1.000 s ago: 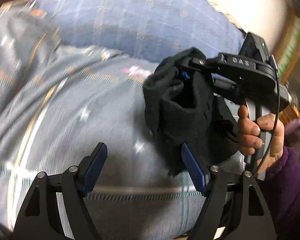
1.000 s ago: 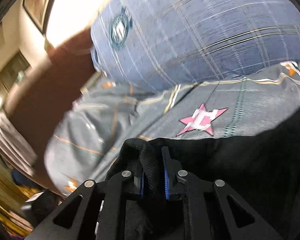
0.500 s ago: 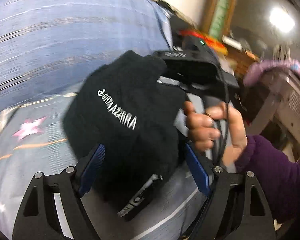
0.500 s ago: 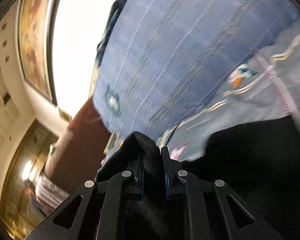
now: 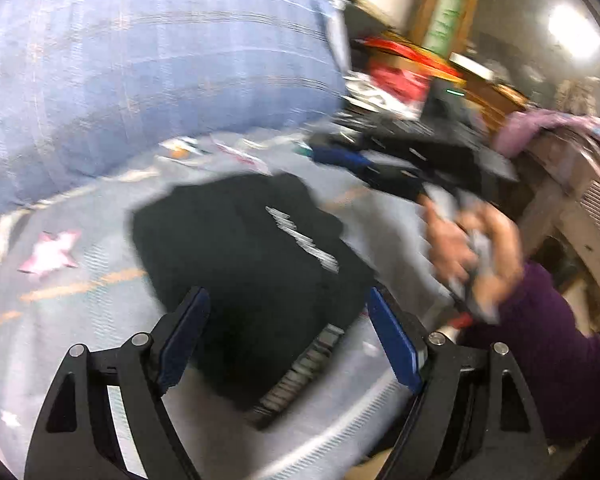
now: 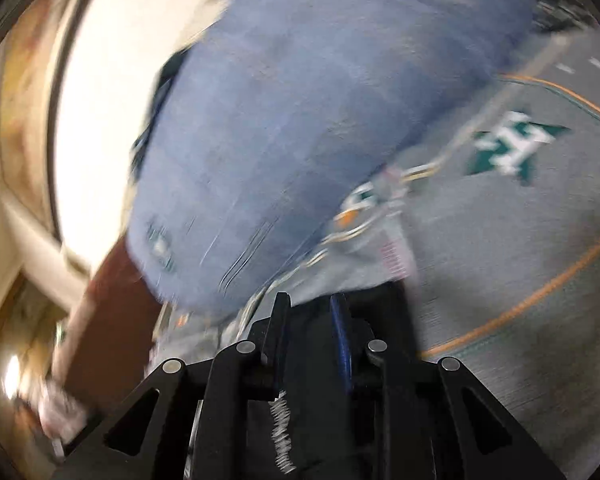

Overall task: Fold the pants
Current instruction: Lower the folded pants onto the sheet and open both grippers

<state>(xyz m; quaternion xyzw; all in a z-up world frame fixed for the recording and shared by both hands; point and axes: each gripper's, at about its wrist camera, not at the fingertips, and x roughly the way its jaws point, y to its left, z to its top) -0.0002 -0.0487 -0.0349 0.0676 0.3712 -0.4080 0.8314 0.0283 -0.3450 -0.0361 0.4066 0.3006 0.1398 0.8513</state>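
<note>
The black pants (image 5: 256,264), folded into a bundle with white lettering, lie on the grey bedspread (image 5: 80,300). My left gripper (image 5: 286,336) is open, its blue pads on either side of the near edge of the pants, holding nothing. My right gripper (image 5: 340,158) shows blurred in the left wrist view, up and to the right of the pants, with the person's hand on its handle. In the right wrist view the right gripper (image 6: 308,320) has a small gap between its jaws with black cloth (image 6: 380,308) below them; the view is blurred.
A large blue plaid pillow (image 5: 140,68) lies behind the pants on the bed and also shows in the right wrist view (image 6: 320,100). Red and dark clutter (image 5: 396,72) and a purple cloth (image 5: 540,128) on furniture stand at the right. The bedspread has star patterns (image 6: 512,144).
The pants bundle, held up by my right gripper before, now lies on the bedspread. The right gripper's jaws have parted slightly and it has lifted back to the right. The left gripper stayed open.
</note>
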